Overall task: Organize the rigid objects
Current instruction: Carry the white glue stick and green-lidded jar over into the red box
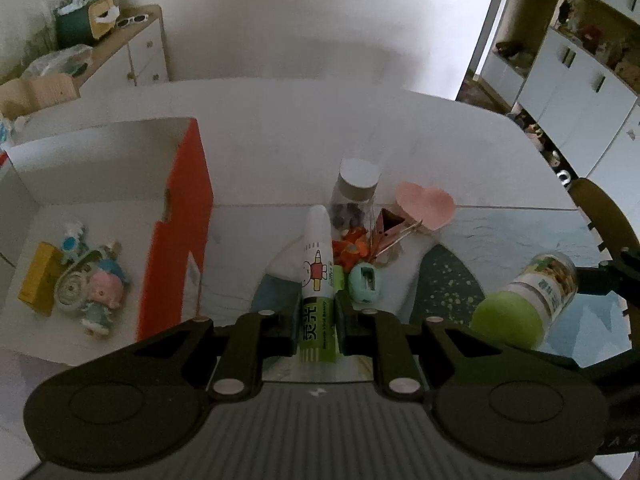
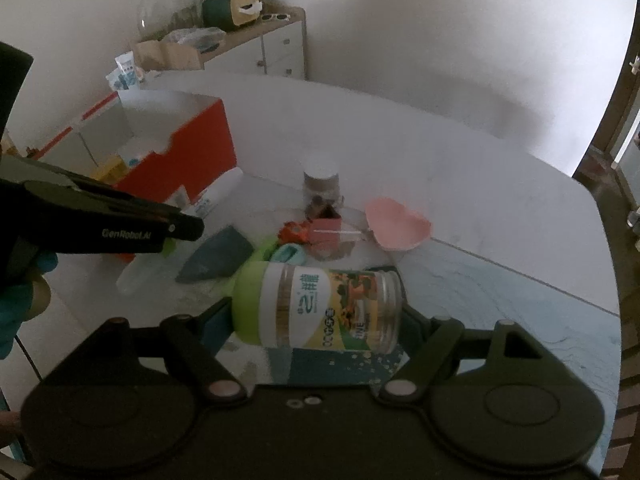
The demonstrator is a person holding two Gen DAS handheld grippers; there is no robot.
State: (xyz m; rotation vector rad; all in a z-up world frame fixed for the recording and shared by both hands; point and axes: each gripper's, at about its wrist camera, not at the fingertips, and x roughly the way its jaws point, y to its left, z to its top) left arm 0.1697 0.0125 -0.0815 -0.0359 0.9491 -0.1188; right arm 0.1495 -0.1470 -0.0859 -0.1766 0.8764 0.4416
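My left tongs (image 1: 318, 322) are clamped on a white-capped green glue stick (image 1: 317, 276), held above the white surface (image 1: 280, 120). My right tongs (image 2: 316, 320) grip a green-lidded clear plastic jar (image 2: 320, 306) lying sideways. To the far left stands an open red-and-white cardboard box (image 1: 182, 232) holding small toy figurines (image 1: 100, 284).

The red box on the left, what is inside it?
Inside the red box lie a yellow block, a pink-faced doll and a small blue figure. Its near wall covers the rest.
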